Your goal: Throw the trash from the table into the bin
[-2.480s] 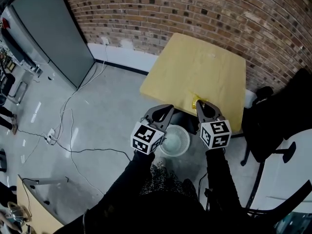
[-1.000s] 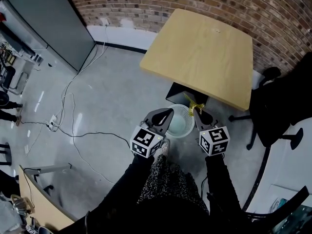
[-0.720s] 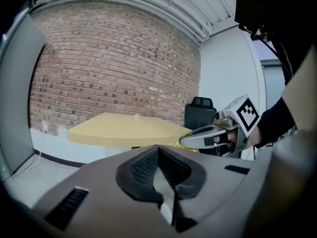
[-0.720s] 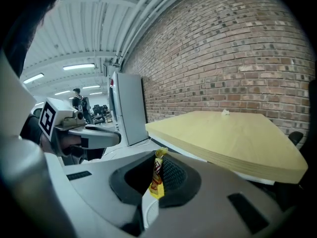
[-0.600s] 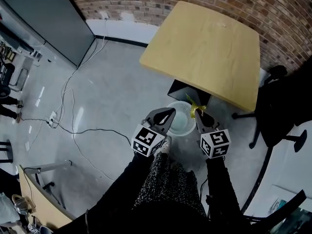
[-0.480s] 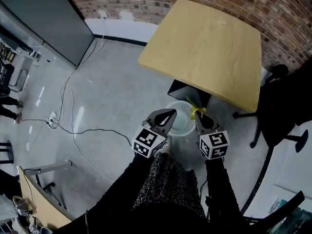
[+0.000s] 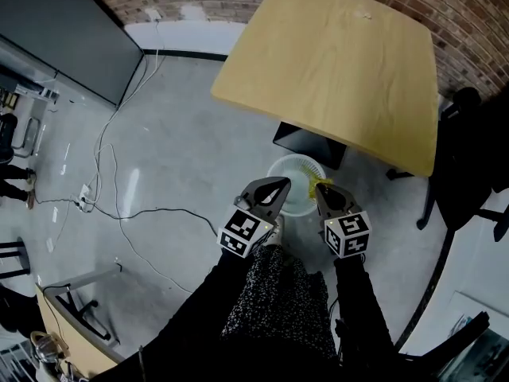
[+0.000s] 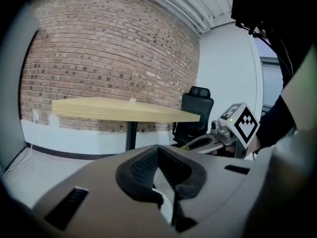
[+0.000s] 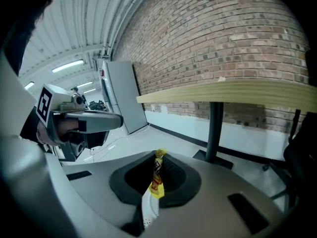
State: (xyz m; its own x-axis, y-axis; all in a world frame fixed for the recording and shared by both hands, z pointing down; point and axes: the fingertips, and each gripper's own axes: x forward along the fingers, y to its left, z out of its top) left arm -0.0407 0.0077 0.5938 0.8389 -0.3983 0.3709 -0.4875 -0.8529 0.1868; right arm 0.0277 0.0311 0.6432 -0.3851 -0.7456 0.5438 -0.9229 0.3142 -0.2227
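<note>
Right tongs (image 7: 320, 191) with wrapper (image 9: 157, 181); grey floor (image 7: 175, 157)

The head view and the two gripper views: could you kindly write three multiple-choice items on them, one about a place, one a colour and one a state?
1. Where does the white mesh bin stand?
A. On the floor, at the foot of the table
B. On the tabletop
C. On a shelf

2. What colour is most of the wrapper?
A. Blue
B. Yellow
C. Green

3. What state is the right gripper in?
A. Open and empty
B. Shut and empty
C. Shut on the wrapper

Answers:
1 A, since the head view shows the bin on the floor next to the table's black base.
2 B, since the right gripper view shows it yellow.
3 C, since that view shows the jaws pinching the wrapper.
</note>
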